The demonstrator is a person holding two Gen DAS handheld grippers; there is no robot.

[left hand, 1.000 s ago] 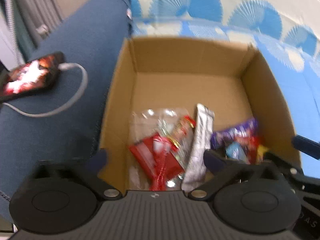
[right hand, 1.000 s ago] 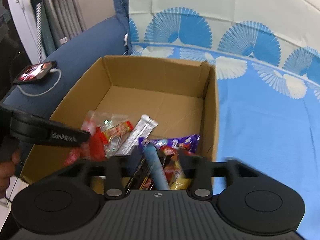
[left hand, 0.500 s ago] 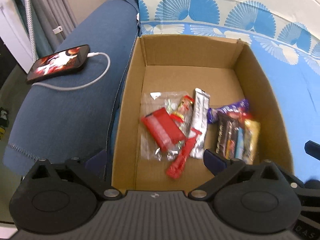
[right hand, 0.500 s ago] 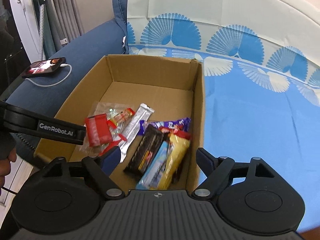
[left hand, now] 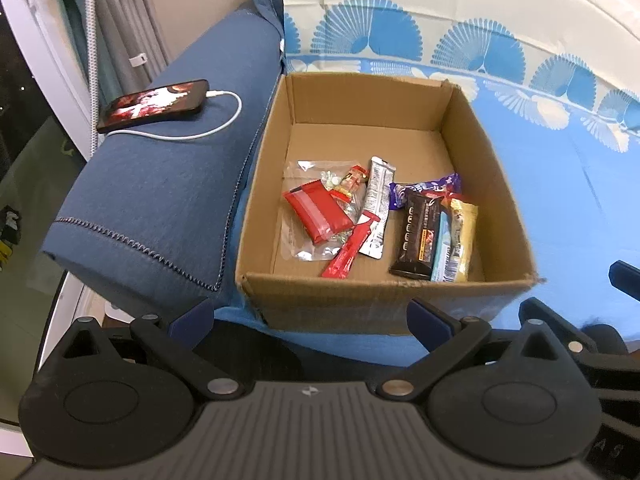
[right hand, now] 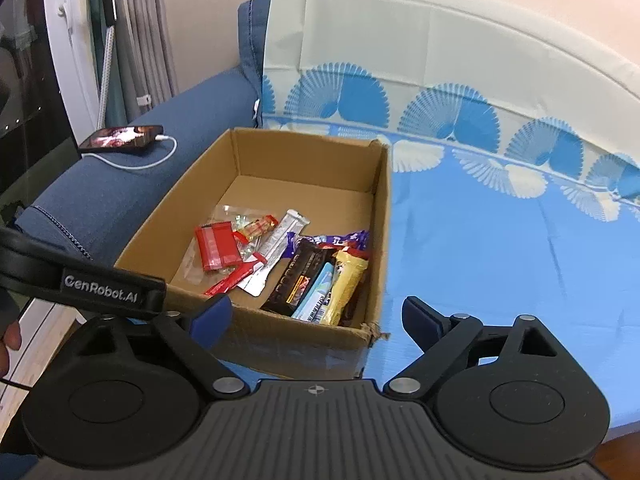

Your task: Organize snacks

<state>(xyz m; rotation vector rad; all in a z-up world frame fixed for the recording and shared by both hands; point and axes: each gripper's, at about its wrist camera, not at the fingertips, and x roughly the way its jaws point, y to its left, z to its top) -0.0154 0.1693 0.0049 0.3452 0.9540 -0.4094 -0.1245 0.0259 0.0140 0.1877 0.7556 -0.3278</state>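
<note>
An open cardboard box [left hand: 384, 296] [right hand: 384, 208] sits on a blue patterned sheet. Inside lie several snacks: a red packet [left hand: 318, 210] [right hand: 218, 246] on a clear bag, a thin red stick [left hand: 350, 252], a silver bar [left hand: 376, 204] [right hand: 276, 244], a purple wrapper [left hand: 426, 190], and a black bar [left hand: 420, 236] [right hand: 300, 278] beside a light-blue bar [right hand: 316, 296] and a yellow packet [left hand: 464, 236] [right hand: 348, 284]. My left gripper [left hand: 310, 318] hangs open before the box's near wall, holding nothing. My right gripper [right hand: 316, 314] is over the box's near right corner, its jaws opening with nothing between them.
A phone [left hand: 154, 104] [right hand: 122, 140] on a white charging cable rests on the blue sofa arm [left hand: 160, 200] left of the box. The blue sheet [right hand: 500, 260] stretches to the right. Curtains and a white frame stand at far left. The left gripper's body [right hand: 80, 280] crosses the right view.
Both grippers have pulled back and up out of the box. The right gripper let go of the bars it held; they now lie in the box's right side. Its jaws widened.
</note>
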